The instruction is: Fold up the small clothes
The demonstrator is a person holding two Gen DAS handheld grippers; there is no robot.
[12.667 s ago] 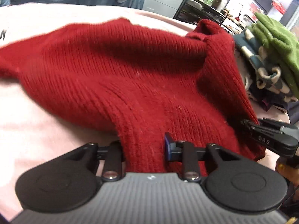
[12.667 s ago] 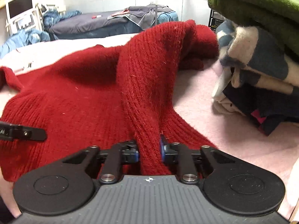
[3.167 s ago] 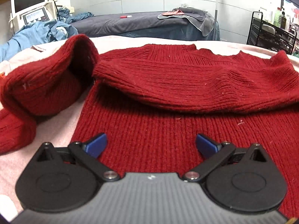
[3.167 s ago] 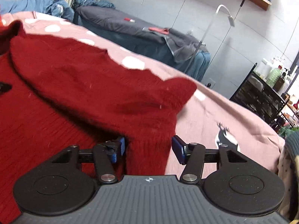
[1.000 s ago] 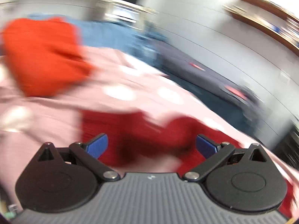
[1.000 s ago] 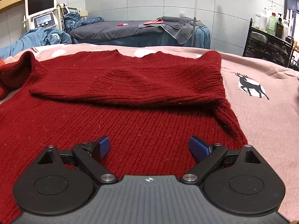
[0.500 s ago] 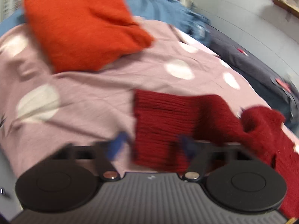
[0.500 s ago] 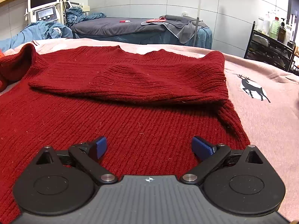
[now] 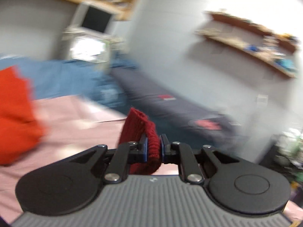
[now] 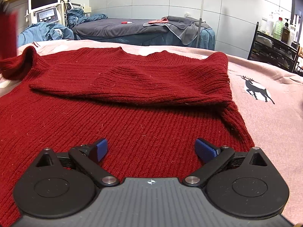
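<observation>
Left wrist view: the dark red sweater's sleeve cuff is now sitting clenched in the left gripper (wide open a second ago), lifting off the pink blanket for folding across the sweater, which is lying flat; the right gripper is hovering released.

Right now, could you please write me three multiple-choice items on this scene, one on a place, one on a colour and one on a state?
1. Where is the deer print?
A. on the pink blanket, right of the sweater
B. on the sweater
C. on the wall

2. What colour is the sweater?
A. green
B. dark red
C. white

3. What is the left hand-held gripper doing?
A. standing open over the blanket
B. holding a bottle
C. pinching a sweater cuff

Answers: 1 A, it sits on bare pink blanket; 2 B, the knit is dark red; 3 C, red knit sits between its pads.
</observation>
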